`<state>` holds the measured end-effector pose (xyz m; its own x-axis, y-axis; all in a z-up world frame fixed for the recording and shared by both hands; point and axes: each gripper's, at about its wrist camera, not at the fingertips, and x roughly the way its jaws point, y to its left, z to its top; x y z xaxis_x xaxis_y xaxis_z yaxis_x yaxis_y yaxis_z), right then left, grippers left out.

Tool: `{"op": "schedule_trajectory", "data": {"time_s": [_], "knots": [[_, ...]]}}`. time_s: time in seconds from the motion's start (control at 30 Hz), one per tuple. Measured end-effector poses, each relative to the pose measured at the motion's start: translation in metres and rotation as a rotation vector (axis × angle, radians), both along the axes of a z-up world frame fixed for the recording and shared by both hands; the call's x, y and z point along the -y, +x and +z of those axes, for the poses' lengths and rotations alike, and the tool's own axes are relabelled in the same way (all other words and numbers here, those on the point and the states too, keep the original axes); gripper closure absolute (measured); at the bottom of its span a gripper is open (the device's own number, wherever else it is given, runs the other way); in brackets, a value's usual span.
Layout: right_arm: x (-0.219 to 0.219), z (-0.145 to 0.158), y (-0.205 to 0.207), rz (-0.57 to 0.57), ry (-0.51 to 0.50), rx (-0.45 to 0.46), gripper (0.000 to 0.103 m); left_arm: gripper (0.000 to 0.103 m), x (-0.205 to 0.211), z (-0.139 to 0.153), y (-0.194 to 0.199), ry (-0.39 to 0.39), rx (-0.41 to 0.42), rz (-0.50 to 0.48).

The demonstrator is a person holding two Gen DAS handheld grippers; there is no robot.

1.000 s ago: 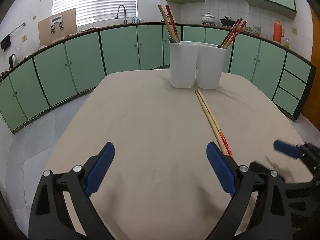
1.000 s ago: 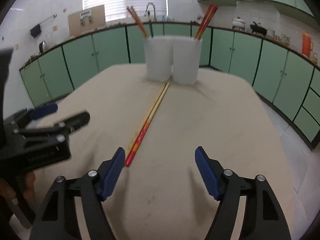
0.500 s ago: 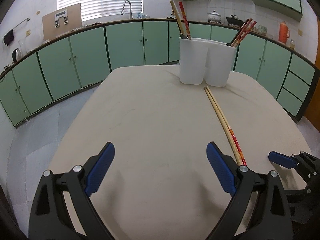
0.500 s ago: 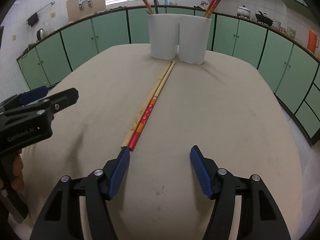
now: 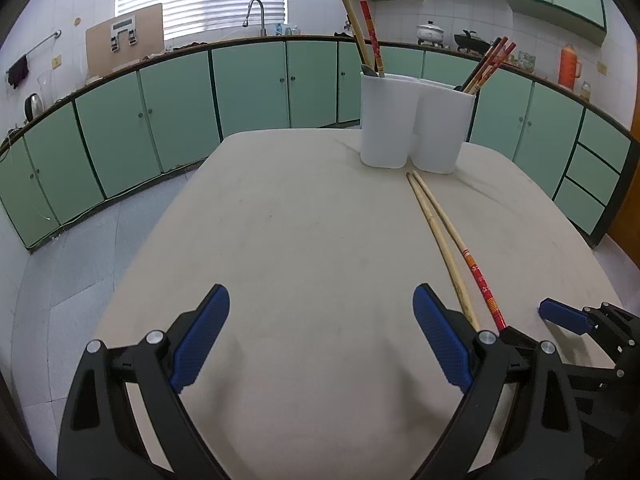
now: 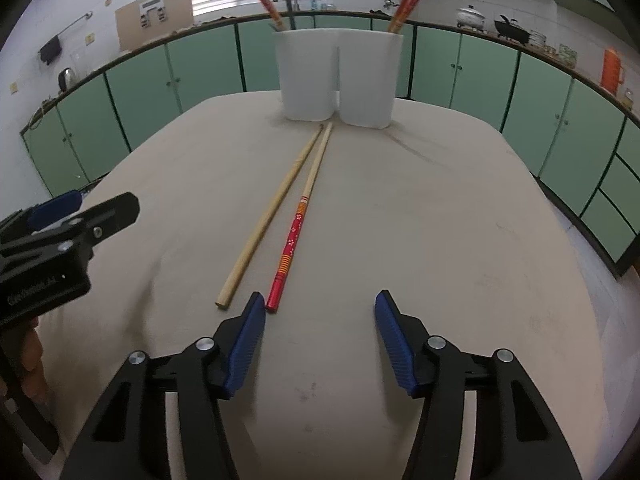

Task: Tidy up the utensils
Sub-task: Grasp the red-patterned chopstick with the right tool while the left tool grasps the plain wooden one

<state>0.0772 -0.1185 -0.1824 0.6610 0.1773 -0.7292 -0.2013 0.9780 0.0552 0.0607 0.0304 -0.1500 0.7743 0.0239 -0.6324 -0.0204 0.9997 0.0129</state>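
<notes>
Two chopsticks lie on the beige table, tips toward the holder: a plain wooden chopstick [image 6: 272, 216] [image 5: 438, 236] and a red-handled chopstick [image 6: 298, 224] [image 5: 470, 262]. A white two-compartment holder [image 6: 338, 78] [image 5: 416, 122] stands at the far side with chopsticks in both compartments. My right gripper [image 6: 320, 316] is open and empty, its left fingertip beside the red chopstick's near end. My left gripper [image 5: 320, 320] is open and empty, left of the chopsticks; it also shows in the right wrist view [image 6: 72, 216].
The beige table [image 6: 440, 240] has rounded edges, with grey floor to the left. Green kitchen cabinets [image 5: 248, 88] run along the walls behind. A sink tap, pots and an orange flask sit on the counter.
Both grippers pulled back slightly from the holder. The right gripper shifted right, so the red chopstick's end now lies just off its left fingertip. Both stay open.
</notes>
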Motion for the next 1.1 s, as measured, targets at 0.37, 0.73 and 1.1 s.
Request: {"op": "schedule_trajectory", "data": {"time_s": [0.37,0.73,1.1], "knots": [[-0.007,0.001,0.001,0.034,0.02,0.0,0.079,0.013,0.004,-0.002,-0.001,0.005,0.0,-0.011],[0.016,0.007,-0.004,-0.047,0.088,0.041,0.098,0.013,0.025,-0.002,-0.006,0.001,0.009,-0.06],[0.044,0.012,-0.006,-0.101,0.101,0.07,0.098,0.023,0.06,-0.016,0.0,-0.02,-0.044,-0.139]]}}
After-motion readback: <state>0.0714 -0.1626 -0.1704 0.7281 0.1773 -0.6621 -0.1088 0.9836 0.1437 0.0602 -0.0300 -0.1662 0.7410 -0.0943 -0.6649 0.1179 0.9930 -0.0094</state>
